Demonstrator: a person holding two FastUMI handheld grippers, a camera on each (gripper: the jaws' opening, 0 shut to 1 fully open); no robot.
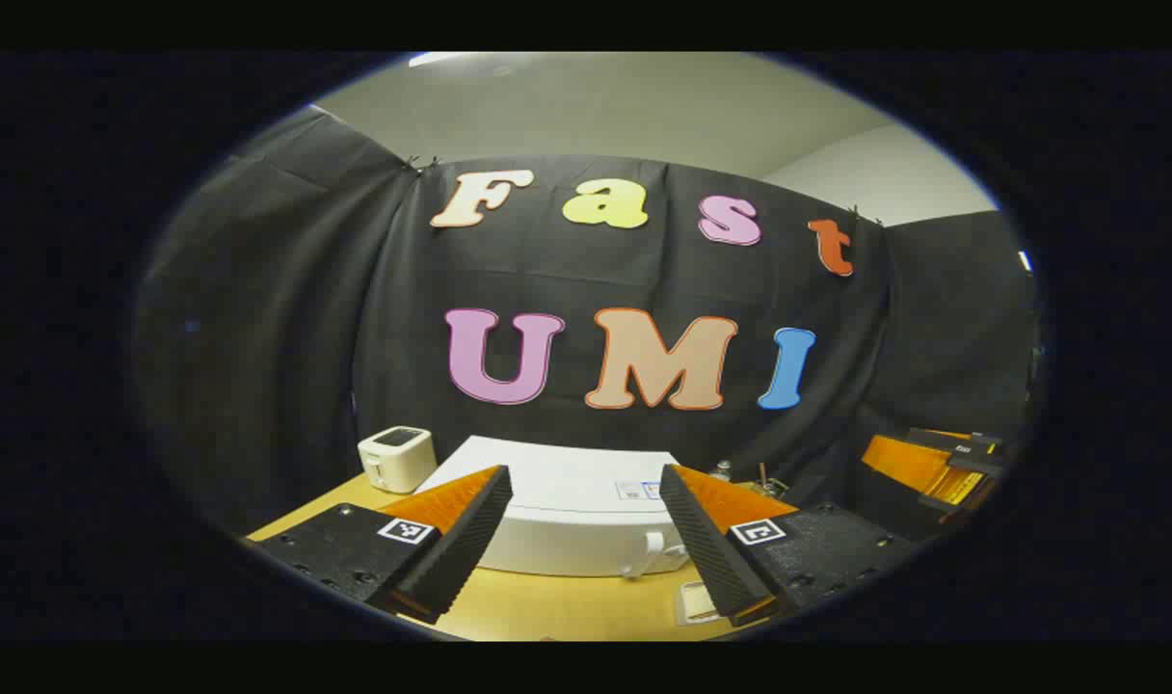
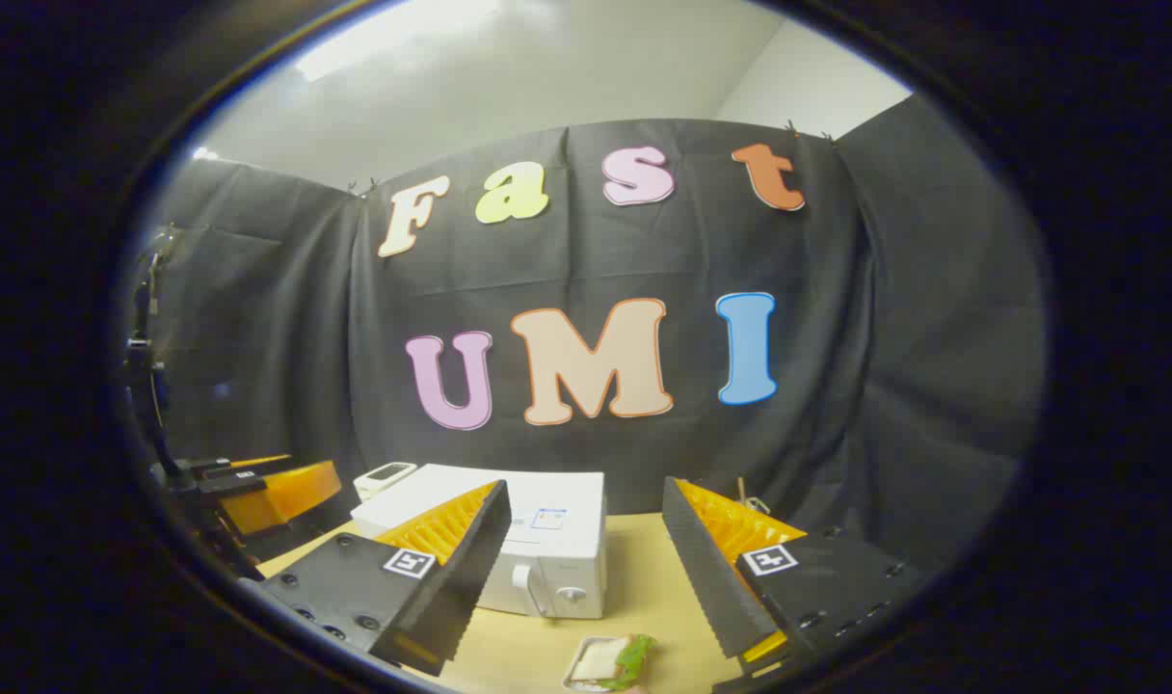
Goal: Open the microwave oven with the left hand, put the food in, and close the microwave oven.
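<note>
Showing one microwave oven (image 2: 547, 549), one toaster (image 1: 398, 458), one sandwich tray (image 2: 605, 663), wooden table (image 2: 644, 569)

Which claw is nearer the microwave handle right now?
Left, as far as I can judge. The left claw faces the microwave handle head-on; the right claw sits off to its side.

2 raised gripper views facing microwave (image 1: 572, 520), table (image 2: 634, 569) shared

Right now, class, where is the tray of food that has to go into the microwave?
In the right gripper view the sandwich tray lies on the wooden table, in front of the closed white microwave oven, low between the right gripper's open fingers.
</note>
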